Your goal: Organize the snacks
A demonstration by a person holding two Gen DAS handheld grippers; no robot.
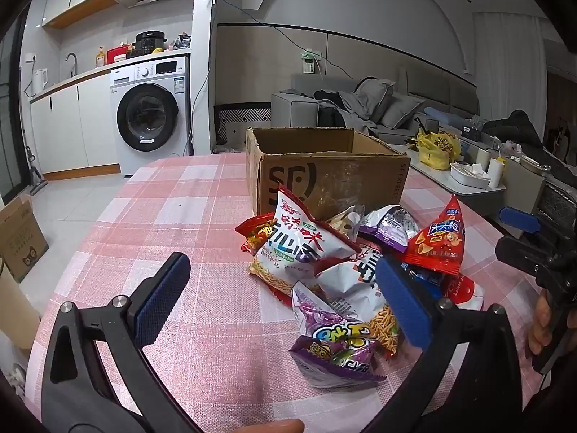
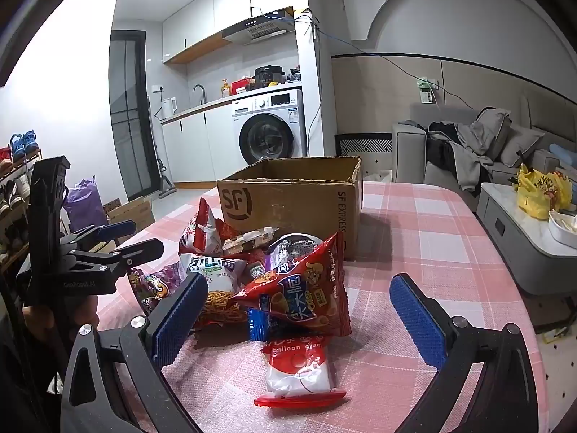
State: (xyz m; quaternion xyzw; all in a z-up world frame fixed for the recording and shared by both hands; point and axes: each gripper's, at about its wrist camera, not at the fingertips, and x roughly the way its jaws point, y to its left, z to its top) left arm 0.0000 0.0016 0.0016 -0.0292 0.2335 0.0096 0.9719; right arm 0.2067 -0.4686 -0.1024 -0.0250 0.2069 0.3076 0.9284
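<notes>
A pile of snack bags lies on the pink checked tablecloth (image 1: 173, 216) in front of an open SF cardboard box (image 1: 324, 176), also seen in the right wrist view (image 2: 288, 198). The pile holds a white noodle-snack bag (image 1: 299, 241), a purple bag (image 1: 335, 346), a red crisp bag (image 1: 440, 241) (image 2: 306, 288) and a red-and-white balloon-gum pack (image 2: 299, 371). My left gripper (image 1: 285, 288) is open and empty, just short of the pile's left side. My right gripper (image 2: 299, 310) is open and empty around the near end of the pile; it shows in the left wrist view (image 1: 519, 220).
A washing machine (image 1: 151, 115) and kitchen counter stand behind the table. A grey sofa (image 1: 378, 108) and a low white table with a yellow bag (image 2: 541, 195) are at the right. Cardboard boxes (image 1: 18, 238) sit on the floor at left.
</notes>
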